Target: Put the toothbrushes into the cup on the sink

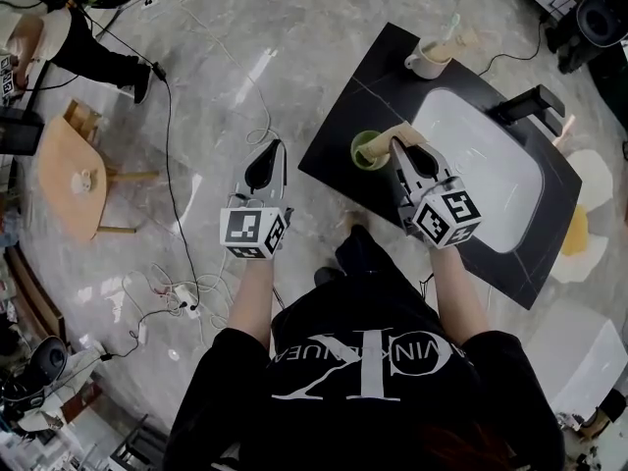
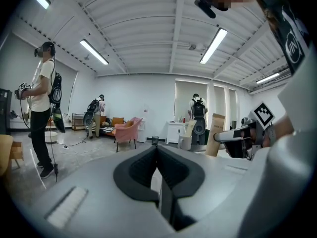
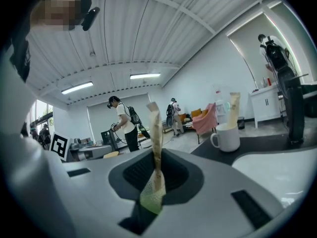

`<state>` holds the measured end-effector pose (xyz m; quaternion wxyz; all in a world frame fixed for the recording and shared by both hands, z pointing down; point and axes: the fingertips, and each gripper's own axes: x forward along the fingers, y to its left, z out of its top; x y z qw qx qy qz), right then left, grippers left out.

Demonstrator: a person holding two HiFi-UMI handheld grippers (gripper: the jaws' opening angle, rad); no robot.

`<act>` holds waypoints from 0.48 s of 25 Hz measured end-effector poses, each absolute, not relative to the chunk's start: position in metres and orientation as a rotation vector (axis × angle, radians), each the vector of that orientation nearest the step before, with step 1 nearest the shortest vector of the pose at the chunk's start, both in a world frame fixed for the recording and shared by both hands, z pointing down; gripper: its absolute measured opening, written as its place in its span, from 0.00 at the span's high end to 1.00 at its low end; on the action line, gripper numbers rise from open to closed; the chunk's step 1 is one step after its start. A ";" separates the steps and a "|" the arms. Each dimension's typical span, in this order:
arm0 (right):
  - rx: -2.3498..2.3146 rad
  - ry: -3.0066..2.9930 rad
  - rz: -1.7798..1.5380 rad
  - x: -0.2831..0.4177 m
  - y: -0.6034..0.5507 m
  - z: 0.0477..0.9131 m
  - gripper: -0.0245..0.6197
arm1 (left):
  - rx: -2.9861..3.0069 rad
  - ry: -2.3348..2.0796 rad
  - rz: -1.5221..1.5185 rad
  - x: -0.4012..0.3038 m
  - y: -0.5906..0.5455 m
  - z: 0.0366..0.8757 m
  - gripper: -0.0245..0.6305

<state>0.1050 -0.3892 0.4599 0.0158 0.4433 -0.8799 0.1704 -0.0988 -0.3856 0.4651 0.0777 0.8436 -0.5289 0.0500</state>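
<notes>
Above the worktop's (image 1: 365,84) left edge, the right gripper (image 1: 404,147) has its fingers clamped on a toothbrush (image 3: 156,133), close by the green cup (image 1: 369,152) beside the sink (image 1: 481,175). Off that edge, over open floor (image 1: 245,67), the left gripper (image 1: 270,155) hangs empty, fingers together. A white mug (image 1: 428,63) stands near the far corner.

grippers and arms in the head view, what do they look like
Both the left gripper and right gripper have grey bodies, black-lined jaws and a white cube with black square markers. The person wears a black short-sleeved T-shirt with white lettering.
</notes>
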 end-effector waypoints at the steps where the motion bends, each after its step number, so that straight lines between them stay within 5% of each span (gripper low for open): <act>1: 1.372 -2.734 0.539 0.104 -0.389 0.463 0.89 | 2.524 -1.586 0.152 -0.099 -0.386 0.465 0.95; 12: 1.344 -2.713 0.603 0.103 -0.397 0.477 0.89 | 2.506 -1.590 0.168 -0.097 -0.389 0.472 0.95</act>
